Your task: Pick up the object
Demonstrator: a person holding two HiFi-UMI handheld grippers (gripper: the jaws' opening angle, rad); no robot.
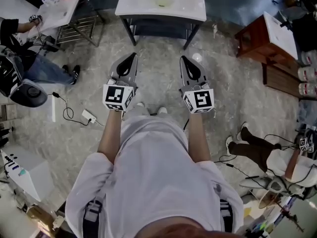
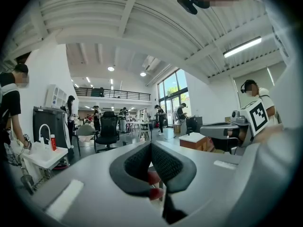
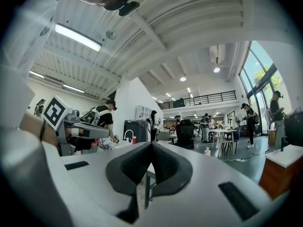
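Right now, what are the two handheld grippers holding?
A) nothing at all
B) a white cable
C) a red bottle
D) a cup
A: the left gripper and the right gripper both have their fingers closed together with nothing between them, held in the air above the floor.

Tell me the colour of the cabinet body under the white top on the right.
The cabinet is reddish-brown, like stained wood. It shows best in the head view.
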